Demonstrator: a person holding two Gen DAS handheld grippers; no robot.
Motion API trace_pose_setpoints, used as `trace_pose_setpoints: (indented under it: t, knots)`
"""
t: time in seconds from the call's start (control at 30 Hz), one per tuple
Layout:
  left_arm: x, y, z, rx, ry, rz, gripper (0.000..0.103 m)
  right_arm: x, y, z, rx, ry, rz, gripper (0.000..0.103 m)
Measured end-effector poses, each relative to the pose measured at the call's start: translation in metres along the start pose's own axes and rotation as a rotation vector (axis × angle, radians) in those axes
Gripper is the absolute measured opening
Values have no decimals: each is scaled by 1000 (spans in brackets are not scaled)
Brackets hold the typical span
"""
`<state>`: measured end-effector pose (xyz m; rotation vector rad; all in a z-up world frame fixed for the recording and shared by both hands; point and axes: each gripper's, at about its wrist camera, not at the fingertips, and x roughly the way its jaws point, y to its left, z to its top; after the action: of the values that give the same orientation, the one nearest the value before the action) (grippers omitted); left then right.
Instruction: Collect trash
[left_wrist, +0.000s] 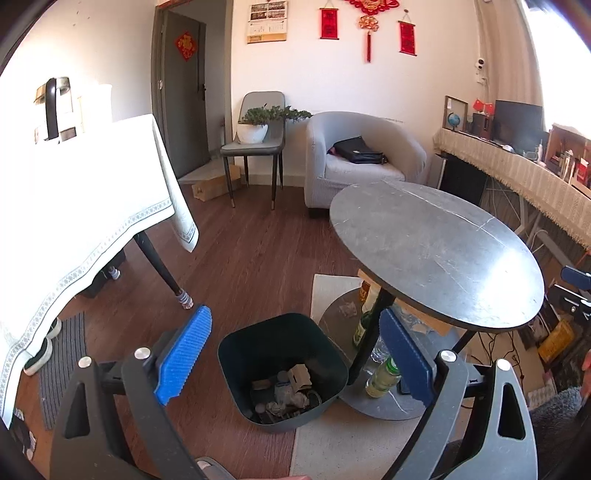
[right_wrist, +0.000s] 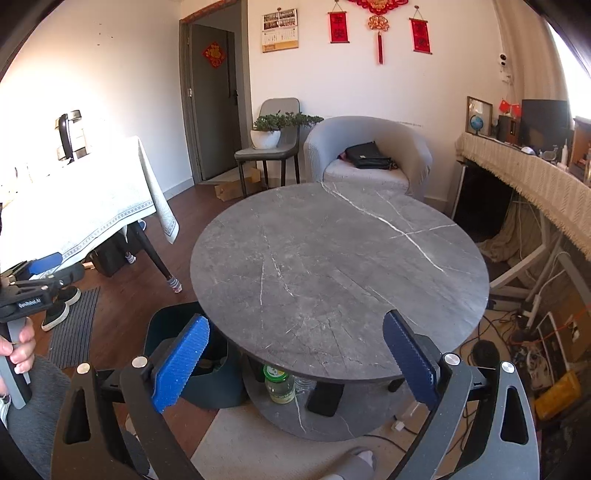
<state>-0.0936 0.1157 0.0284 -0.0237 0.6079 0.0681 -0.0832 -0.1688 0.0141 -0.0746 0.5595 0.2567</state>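
In the left wrist view the left gripper (left_wrist: 295, 354) fills the lower part of the frame, its blue fingers (left_wrist: 183, 356) spread wide with nothing between them. Framed in the gap, low and just left of centre, stands the dark green trash bin (left_wrist: 282, 369) on the wooden floor (left_wrist: 240, 258). It is upright, its squarish mouth facing up and tilted toward the camera; no long axis stands out. Crumpled paper and cardboard scraps (left_wrist: 291, 395) lie at its bottom. The bin sits just beside the round grey desk (left_wrist: 436, 251), at the edge of its lower shelf, where a green-capped bottle (left_wrist: 384, 374) stands upright.

In the right wrist view the right gripper (right_wrist: 295, 358) points over the desk's bare marble top (right_wrist: 340, 266), fingers (right_wrist: 183, 363) likewise spread and empty. The bin (right_wrist: 166, 325) shows at lower left, partly hidden behind the left finger and the desk's rim. At the far left edge a hand (right_wrist: 16, 350) grips the other tool's handle.
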Motion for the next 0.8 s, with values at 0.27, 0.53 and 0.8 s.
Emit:
trace_pose_setpoints:
  t: [0.27,0.53,0.8]
  knots:
    - [-5,-1,-14,-2,15,-22,95,-12,4,-5,8,-35,20,99]
    - [-4,2,-17,16,12,-7,95,-16,2,-6,23,-51,43,99]
    - [-6,1,-19,16,3,-3,95,-15,7,-6,0,-45,40,99]
